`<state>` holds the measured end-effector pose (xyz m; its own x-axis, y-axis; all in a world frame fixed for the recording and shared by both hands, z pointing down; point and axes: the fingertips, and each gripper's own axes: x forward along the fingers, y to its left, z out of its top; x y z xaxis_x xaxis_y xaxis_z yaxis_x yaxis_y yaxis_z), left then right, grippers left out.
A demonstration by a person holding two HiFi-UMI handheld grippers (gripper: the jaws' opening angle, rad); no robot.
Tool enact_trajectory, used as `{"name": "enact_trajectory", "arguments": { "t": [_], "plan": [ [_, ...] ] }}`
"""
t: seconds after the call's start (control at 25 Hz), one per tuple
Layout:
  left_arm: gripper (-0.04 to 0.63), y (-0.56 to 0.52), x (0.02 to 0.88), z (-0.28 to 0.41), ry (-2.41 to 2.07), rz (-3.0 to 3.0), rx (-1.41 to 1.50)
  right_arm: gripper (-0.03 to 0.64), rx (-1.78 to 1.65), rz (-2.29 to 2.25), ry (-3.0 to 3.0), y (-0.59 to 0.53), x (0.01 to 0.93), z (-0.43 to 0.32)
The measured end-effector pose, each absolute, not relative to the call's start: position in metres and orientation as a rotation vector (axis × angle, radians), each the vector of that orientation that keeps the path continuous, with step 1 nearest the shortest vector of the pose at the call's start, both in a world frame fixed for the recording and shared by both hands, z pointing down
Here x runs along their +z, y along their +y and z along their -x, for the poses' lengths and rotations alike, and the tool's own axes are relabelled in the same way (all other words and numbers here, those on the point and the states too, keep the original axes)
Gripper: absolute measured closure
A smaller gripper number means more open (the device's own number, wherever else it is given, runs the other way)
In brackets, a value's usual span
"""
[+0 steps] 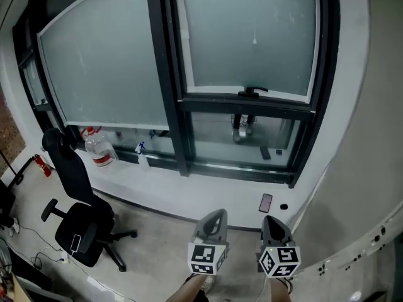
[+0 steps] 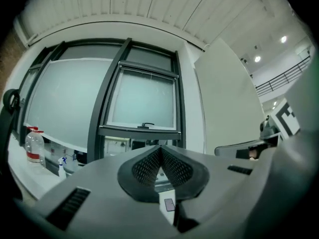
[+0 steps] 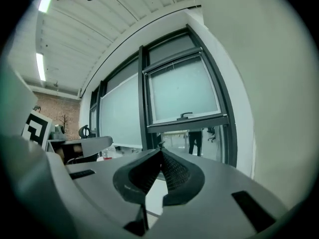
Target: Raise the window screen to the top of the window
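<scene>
Window screen (image 1: pixel 252 39) covers the right window's upper part, with its bottom-rail handle (image 1: pixel 252 92) near mid-height. Left gripper (image 1: pixel 214 219) and right gripper (image 1: pixel 274 224) are low, well apart from it, jaws together, empty. Suggest: open one, clamp the handle squarely, push straight up.

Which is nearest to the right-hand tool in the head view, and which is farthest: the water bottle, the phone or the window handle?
Measured from the right tool:
1. Phone, lying on the white ledge just ahead of the tool.
2. Window handle, higher up and straight ahead.
3. Water bottle, far off to the left on the same ledge.
</scene>
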<state>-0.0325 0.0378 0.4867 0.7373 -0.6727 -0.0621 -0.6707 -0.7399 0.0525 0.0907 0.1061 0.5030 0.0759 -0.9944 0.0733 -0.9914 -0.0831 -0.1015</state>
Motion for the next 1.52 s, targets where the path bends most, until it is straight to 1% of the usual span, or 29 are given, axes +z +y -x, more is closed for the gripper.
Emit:
{"name": "enact_trajectory", "arguments": {
  "t": [0.32,0.52,0.84,1.04,1.24,1.52],
  "plan": [
    [0.592,0.094,0.475,0.090,-1.219,-2.902,-0.103,0.609,-0.235,2.240,2.074,0.163,0.501,-0.066],
    [0.592,0.125,0.469,0.128,-1.218,-2.924,-0.132,0.609,-0.190,2.263,2.045,0.196,0.497,-0.036],
    [0.592,0.216,0.479,0.238,-1.194,-2.902,-0.180,0.609,-0.134,2.305,1.950,0.282,0.492,0.056],
    [0.592,0.288,0.482,0.288,-1.138,-2.909,-0.164,0.609,-0.104,2.335,1.956,0.358,0.482,0.126],
    [0.592,0.347,0.470,0.317,-1.098,-2.916,-0.163,0.609,-0.070,2.348,1.967,0.415,0.470,0.171],
    [0.592,0.409,0.472,0.343,-1.086,-2.889,-0.186,0.609,-0.096,2.349,1.987,0.475,0.475,0.206]
  ]
}}
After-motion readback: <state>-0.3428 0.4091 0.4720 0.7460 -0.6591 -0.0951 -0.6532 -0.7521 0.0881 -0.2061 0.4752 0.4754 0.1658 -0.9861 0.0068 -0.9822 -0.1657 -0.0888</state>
